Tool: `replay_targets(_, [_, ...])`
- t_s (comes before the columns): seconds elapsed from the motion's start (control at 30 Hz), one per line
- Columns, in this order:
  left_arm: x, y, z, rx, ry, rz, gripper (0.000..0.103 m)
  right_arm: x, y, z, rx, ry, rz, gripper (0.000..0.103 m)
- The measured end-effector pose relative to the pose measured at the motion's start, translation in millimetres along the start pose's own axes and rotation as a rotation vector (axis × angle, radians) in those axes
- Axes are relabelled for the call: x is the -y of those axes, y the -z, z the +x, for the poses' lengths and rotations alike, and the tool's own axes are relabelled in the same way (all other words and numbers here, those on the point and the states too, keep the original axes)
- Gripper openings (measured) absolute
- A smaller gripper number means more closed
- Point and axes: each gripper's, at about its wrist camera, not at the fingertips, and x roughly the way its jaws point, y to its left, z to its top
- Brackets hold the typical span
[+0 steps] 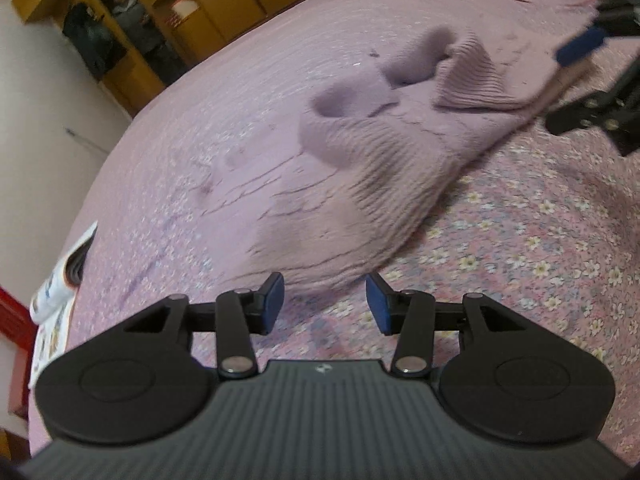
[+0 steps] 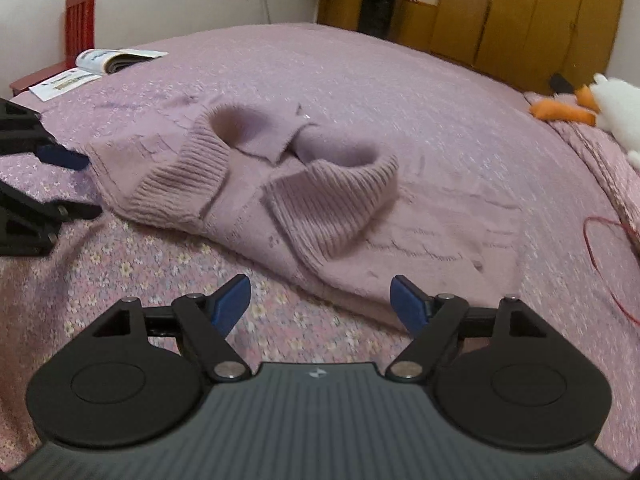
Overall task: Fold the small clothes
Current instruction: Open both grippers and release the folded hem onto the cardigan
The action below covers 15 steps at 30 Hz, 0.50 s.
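A mauve knit sweater [image 1: 360,184] [image 2: 420,240] lies on the bed, both sleeves folded in over its body, ribbed cuffs up. My left gripper [image 1: 325,284] is open; a corner of the sweater's edge lies just ahead of its blue pads, which do not press on it. In the right wrist view the left gripper [image 2: 86,184] sits at the sweater's left edge. My right gripper [image 2: 320,286] is open wide over the near hem, the cloth beside its right fingertip and not pinched. It shows blurred as the right gripper [image 1: 568,84] at the sweater's far corner.
The floral pink bedspread [image 1: 520,240] covers the whole bed. An open magazine [image 2: 112,60] lies at the far left edge by a red chair [image 2: 80,12]. A white and orange soft toy [image 2: 600,104] and a red cord [image 2: 600,248] lie right. A wooden wardrobe [image 2: 520,20] stands behind.
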Motion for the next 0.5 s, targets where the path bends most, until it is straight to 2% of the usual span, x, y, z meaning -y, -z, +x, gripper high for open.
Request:
replay_targets(0.27, [28, -21, 9, 0.092, 0.012, 0.089, 0.050, 13, -22, 30, 0.002, -0.021, 0.058, 0.082])
replay_targets(0.4, [33, -27, 25, 0.087, 0.004, 0.091, 0.050, 17, -28, 48, -0.008, -0.024, 0.119, 0.082])
replay_targets(0.5, [28, -27, 32, 0.082, 0.026, 0.061, 0.050, 24, -27, 58, -0.007, -0.032, 0.194, 0.082])
